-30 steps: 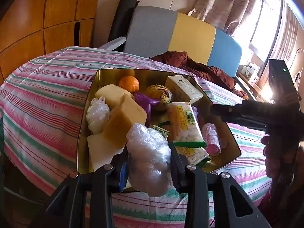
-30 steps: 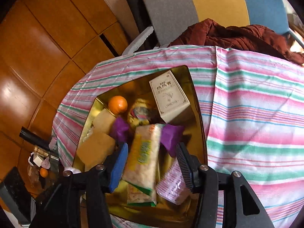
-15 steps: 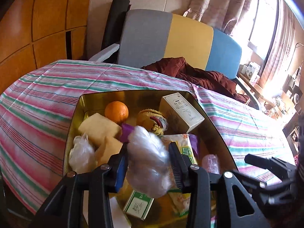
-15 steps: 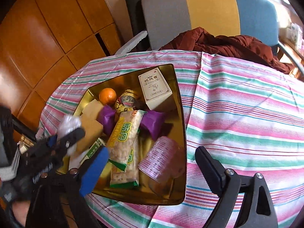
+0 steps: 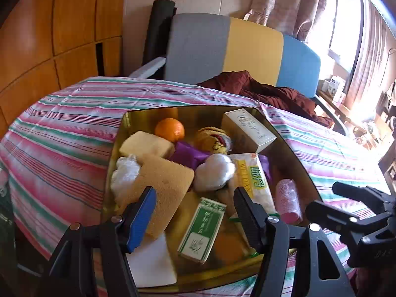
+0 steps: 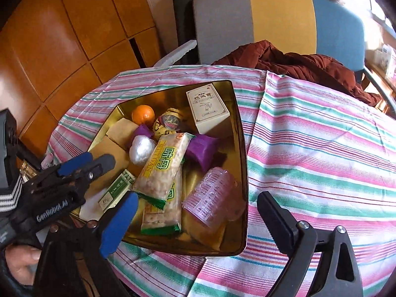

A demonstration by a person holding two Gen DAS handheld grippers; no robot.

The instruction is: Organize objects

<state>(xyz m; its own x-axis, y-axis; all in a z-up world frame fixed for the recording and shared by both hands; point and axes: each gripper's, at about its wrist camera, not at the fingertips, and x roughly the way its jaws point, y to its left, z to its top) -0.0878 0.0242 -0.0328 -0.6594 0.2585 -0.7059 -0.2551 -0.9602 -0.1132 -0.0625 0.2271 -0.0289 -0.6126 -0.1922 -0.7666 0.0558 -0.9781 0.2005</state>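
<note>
A gold tray (image 5: 292, 148) (image 6: 241, 133) on the striped table holds an orange (image 5: 169, 130) (image 6: 143, 115), yellow sponges (image 5: 160, 183), purple packets (image 6: 201, 148), a cream box (image 5: 247, 128) (image 6: 206, 110), snack bags (image 6: 163, 165), a green box (image 5: 203, 226) (image 6: 117, 189) and a pink cup (image 6: 210, 198). A white plastic-wrapped ball (image 5: 214, 172) (image 6: 141, 149) lies in the tray's middle. My left gripper (image 5: 194, 219) (image 6: 85, 162) is open and empty over the tray's near edge. My right gripper (image 6: 195, 214) (image 5: 329, 198) is open and empty over the tray's right side.
A second white plastic bundle (image 5: 125, 175) sits at the tray's left. The striped tablecloth (image 6: 321, 148) stretches right of the tray. A grey, yellow and blue chair (image 5: 247, 52) with a maroon garment (image 6: 297, 64) stands behind the table. Wood panels (image 5: 49, 37) lie left.
My left gripper has opened and let go of the white wrapped ball, which now lies in the tray among the packets. My right gripper has opened wide and drawn back to the right.
</note>
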